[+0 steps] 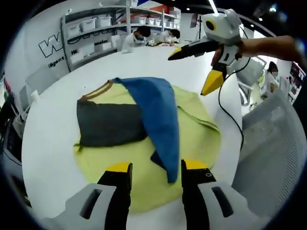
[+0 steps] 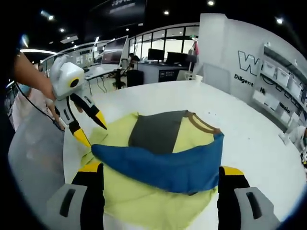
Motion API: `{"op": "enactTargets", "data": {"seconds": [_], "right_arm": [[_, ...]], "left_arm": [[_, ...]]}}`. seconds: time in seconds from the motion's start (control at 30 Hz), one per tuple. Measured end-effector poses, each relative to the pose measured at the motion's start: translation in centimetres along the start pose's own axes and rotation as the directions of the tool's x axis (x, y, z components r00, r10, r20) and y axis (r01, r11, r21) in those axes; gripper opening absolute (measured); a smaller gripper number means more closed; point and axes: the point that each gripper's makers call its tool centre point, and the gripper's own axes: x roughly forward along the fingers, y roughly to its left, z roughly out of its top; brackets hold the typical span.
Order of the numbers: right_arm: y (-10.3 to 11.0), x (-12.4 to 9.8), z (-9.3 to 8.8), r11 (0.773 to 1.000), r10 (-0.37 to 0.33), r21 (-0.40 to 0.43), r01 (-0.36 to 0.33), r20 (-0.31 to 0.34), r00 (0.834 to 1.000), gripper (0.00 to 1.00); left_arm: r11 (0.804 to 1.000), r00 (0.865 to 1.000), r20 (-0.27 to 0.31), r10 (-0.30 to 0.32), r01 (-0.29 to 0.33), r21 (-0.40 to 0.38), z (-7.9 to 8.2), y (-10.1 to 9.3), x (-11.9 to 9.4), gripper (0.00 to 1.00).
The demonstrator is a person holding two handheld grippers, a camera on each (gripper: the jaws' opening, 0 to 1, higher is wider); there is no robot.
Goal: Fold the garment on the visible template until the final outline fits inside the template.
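Observation:
A yellow-green garment [image 1: 192, 134] lies flat on the round white table [image 1: 48, 134]. It has a dark grey panel [image 1: 110, 124] and a brown collar [image 1: 98, 92]. A blue sleeve [image 1: 158, 115] is folded diagonally across it. My left gripper [image 1: 157, 167] is open over the garment's near edge, with the sleeve's end lying between its jaws. My right gripper [image 1: 192, 72] hangs open above the far side, held by a hand. In the right gripper view the garment [image 2: 139, 196], its blue sleeve [image 2: 163, 165] and grey panel [image 2: 158, 132] lie below my wide-open right gripper [image 2: 160, 168]. The left gripper [image 2: 91, 129] is open at the garment's left edge.
A mesh chair [image 1: 273, 143] stands close to the table's right edge, and a black cable [image 1: 230, 115] trails from the right gripper. Shelves with white bins [image 1: 96, 24] and seated people [image 1: 136, 38] are beyond the table. Desks with monitors [image 2: 163, 57] stand farther off.

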Motion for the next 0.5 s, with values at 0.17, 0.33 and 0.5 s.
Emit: {"op": "enactTargets", "data": {"seconds": [0.17,0.33,0.5], "right_arm": [[0.2,0.0,0.0,1.000,0.006,-0.003,-0.006,0.002,1.000,0.98],[0.6,0.1,-0.1,1.000,0.015,-0.019,-0.015,-0.003,1.000,0.98],[0.9,0.1,-0.3,0.999,0.021,-0.024,-0.021,-0.008,1.000,0.97]], "left_arm": [[1.000,1.000,-0.018,-0.014,0.014,-0.002,-0.5,-0.6,0.5,0.35],[1.000,0.999,-0.027,-0.024,0.023,-0.008,-0.7,-0.7,0.8,0.31],[0.998,0.998,-0.046,-0.049,0.047,-0.041,-1.0,-1.2,1.1,0.24]]}}
